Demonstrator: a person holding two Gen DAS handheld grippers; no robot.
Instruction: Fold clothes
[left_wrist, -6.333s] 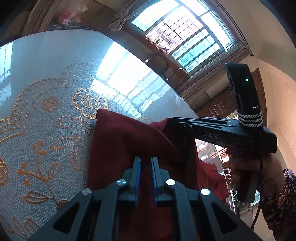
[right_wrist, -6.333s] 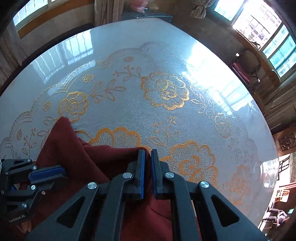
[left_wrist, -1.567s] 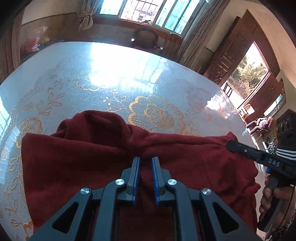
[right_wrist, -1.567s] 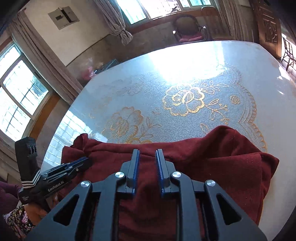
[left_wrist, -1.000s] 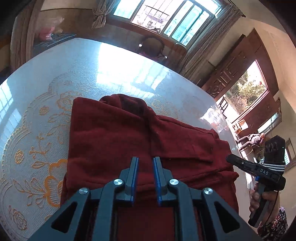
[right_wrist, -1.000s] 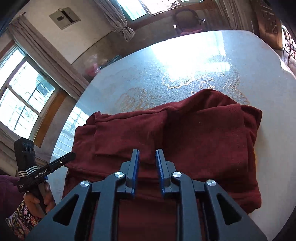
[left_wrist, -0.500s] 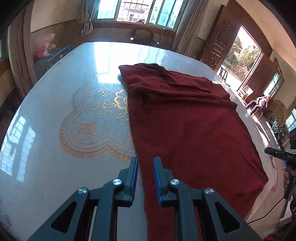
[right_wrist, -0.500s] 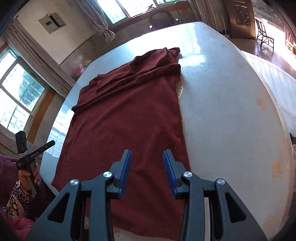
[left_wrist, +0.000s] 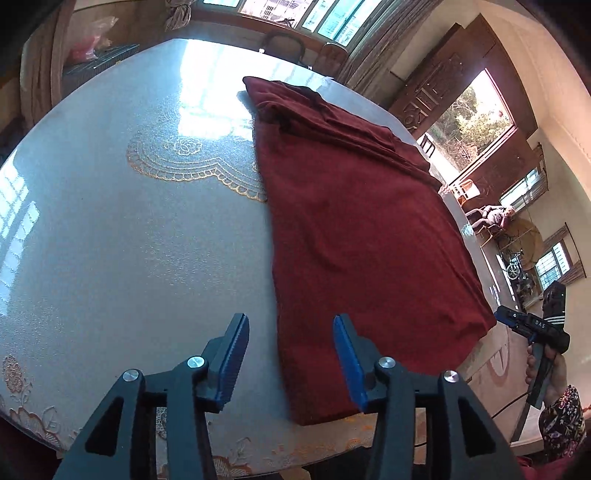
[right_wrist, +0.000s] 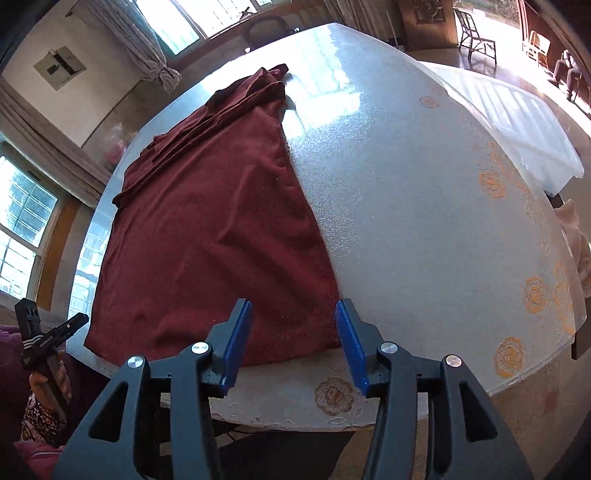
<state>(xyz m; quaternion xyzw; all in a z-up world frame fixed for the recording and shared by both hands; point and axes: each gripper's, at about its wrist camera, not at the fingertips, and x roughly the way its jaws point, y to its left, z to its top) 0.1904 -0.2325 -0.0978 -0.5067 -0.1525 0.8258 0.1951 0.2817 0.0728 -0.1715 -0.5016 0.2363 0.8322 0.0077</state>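
A dark red garment (left_wrist: 354, 229) lies spread long and mostly flat on the round table (left_wrist: 129, 240), bunched in folds at its far end. It also shows in the right wrist view (right_wrist: 214, 229). My left gripper (left_wrist: 290, 358) is open and empty, above the garment's near left corner. My right gripper (right_wrist: 293, 345) is open and empty, above the garment's near right corner. Each gripper shows small at the edge of the other's view, the right one (left_wrist: 528, 325) and the left one (right_wrist: 51, 336).
The table has a glossy lace-patterned cover with gold flowers (right_wrist: 532, 295). Its near edge (right_wrist: 332, 402) is just below my grippers. Chairs (left_wrist: 280, 40) stand at the far side under the windows. A white sheet-covered surface (right_wrist: 517, 114) lies to the right.
Both grippers were shut on the garment and drew it out flat toward the near edge. Since then both have let go, opened wide and backed off over the table's near edge.
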